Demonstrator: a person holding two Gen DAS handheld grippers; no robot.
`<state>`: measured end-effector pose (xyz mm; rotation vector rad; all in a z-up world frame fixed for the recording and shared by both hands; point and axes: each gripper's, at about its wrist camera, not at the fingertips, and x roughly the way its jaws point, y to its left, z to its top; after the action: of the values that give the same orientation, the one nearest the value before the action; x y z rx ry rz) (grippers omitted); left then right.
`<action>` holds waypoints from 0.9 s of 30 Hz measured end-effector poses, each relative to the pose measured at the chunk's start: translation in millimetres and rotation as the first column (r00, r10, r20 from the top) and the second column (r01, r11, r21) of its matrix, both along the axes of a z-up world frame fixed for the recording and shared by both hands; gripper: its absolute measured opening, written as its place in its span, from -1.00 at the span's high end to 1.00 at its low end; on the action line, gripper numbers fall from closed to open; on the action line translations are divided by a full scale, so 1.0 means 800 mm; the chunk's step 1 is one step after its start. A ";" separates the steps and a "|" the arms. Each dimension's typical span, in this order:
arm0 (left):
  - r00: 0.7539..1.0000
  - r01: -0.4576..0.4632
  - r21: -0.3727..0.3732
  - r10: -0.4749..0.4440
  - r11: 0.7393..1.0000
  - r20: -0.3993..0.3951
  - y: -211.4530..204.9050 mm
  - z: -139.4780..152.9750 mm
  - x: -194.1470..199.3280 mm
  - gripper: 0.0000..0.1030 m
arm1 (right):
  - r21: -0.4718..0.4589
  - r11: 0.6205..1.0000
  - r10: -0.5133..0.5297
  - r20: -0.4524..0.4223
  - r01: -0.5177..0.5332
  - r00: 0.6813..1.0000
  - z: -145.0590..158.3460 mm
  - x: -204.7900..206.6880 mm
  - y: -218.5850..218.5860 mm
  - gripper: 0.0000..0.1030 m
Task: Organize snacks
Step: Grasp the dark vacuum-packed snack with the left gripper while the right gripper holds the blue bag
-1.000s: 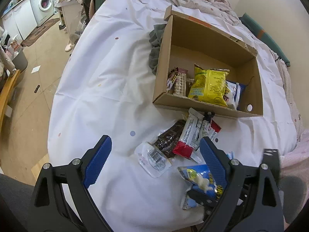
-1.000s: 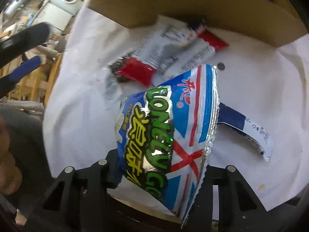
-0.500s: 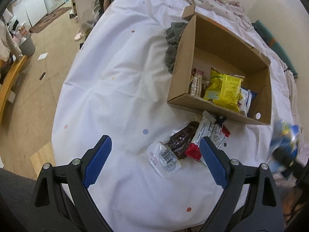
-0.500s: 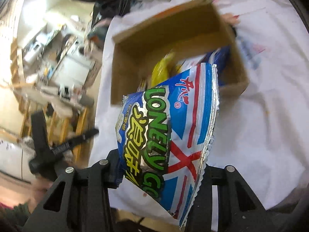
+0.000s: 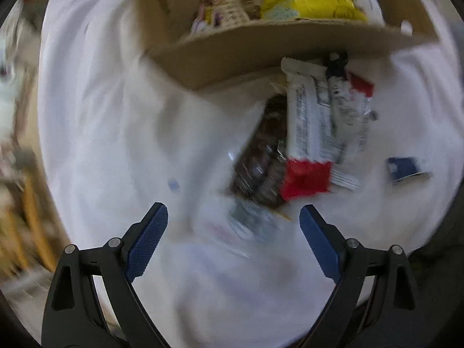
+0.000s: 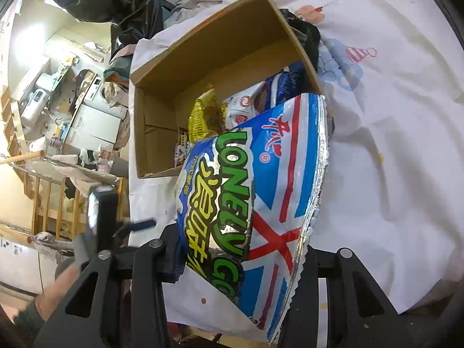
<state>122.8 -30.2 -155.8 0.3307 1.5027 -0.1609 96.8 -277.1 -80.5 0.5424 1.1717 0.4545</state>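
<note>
My right gripper [image 6: 237, 249] is shut on a blue "Lonely God" snack bag [image 6: 255, 179] and holds it in the air near the open cardboard box [image 6: 162, 121], which has a yellow bag [image 6: 203, 116] and other packets inside. My left gripper [image 5: 233, 232] is open and empty, low over loose snacks on the white sheet: a white and red bar [image 5: 307, 133], a dark chocolate packet [image 5: 261, 159] and a clear packet [image 5: 246, 223] between the fingers. The box [image 5: 261, 46] lies just beyond them. The left wrist view is blurred.
A small blue packet [image 5: 406, 168] lies on the sheet [image 5: 110, 110] to the right of the pile. The bed edge and wooden furniture [image 6: 49, 203] are to the left. The left gripper [image 6: 98, 214] shows in the right wrist view.
My left gripper has dropped close to the loose snacks by the box. My right gripper has lifted the blue bag off the sheet and carried it up beside the box.
</note>
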 end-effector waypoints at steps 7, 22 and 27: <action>0.987 0.141 0.003 -0.140 0.990 -0.085 -0.024 -0.031 0.012 -0.76 | 0.001 1.000 -0.019 -0.011 0.019 1.000 -0.001 -0.004 -0.009 0.13; 0.993 -0.022 -0.134 0.007 0.991 -0.116 0.009 0.010 -0.024 -0.24 | 0.025 1.000 0.004 -0.008 -0.004 1.000 -0.002 -0.003 -0.003 0.13; 0.975 -0.149 -0.177 0.115 0.973 -0.191 0.036 0.006 -0.048 -0.27 | 0.047 0.999 0.013 -0.004 -0.013 1.000 0.000 -0.006 -0.003 0.13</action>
<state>84.0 -1.2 -150.8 0.0620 1.6677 -0.2312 92.0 -279.8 -80.1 0.5771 1.1720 0.4929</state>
